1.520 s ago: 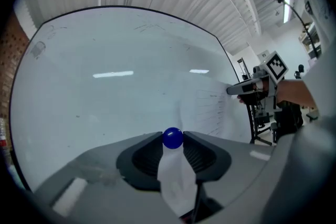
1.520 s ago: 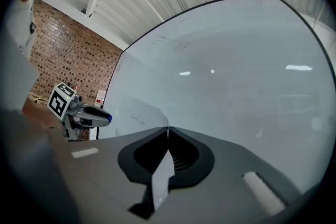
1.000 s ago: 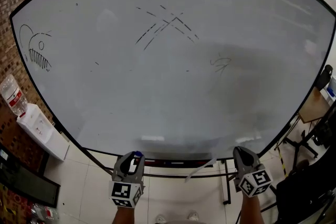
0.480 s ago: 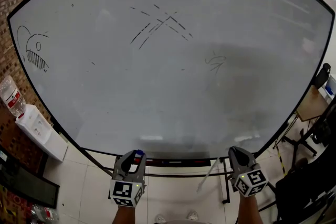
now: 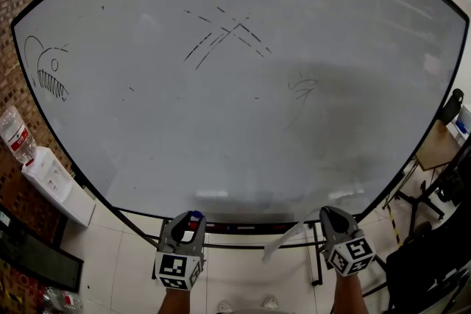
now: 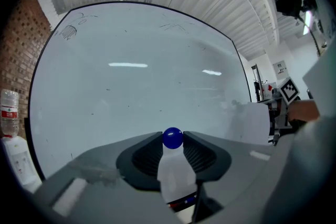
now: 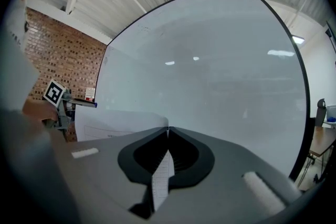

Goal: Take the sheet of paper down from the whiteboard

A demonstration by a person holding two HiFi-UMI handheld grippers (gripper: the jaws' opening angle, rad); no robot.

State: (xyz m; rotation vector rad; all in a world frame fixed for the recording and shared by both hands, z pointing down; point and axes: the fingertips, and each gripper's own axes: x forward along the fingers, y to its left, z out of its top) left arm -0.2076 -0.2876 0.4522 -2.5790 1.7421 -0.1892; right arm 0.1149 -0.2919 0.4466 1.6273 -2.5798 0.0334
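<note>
In the head view the whiteboard (image 5: pixel 235 121) carries only pen strokes. The sheet of paper (image 5: pixel 284 237) shows edge-on below its lower rim, over the tiled floor (image 5: pixel 125 261), running left and down from the right gripper (image 5: pixel 330 215). So the sheet seems to be off the board, and the risk now is in carrying it. The left gripper (image 5: pixel 184 223) is level and well apart from the right one, with a blue-tipped piece (image 5: pixel 193 215) at its fingers.

In the left gripper view the fingers grasp that white piece on both sides, right at its round blue tip (a marker or a magnet peg, I cannot tell which). A hold so near a smooth, rounded end looks insecure. A tilt or a jolt of the hand could make the piece slip out and drop. The sheet hangs at the far right, clear of the board.

In the right gripper view the fingers are clenched on the sheet, which passes on edge between them. The rest of it fans out to the left with nothing under it. It is pinched in only one narrow place, so a quick swing could slide it out, crease it at the grip or tear it there. The loose part could also brush the board or catch on the other gripper. The left gripper is occupied and probably cannot steady the free end.
</note>
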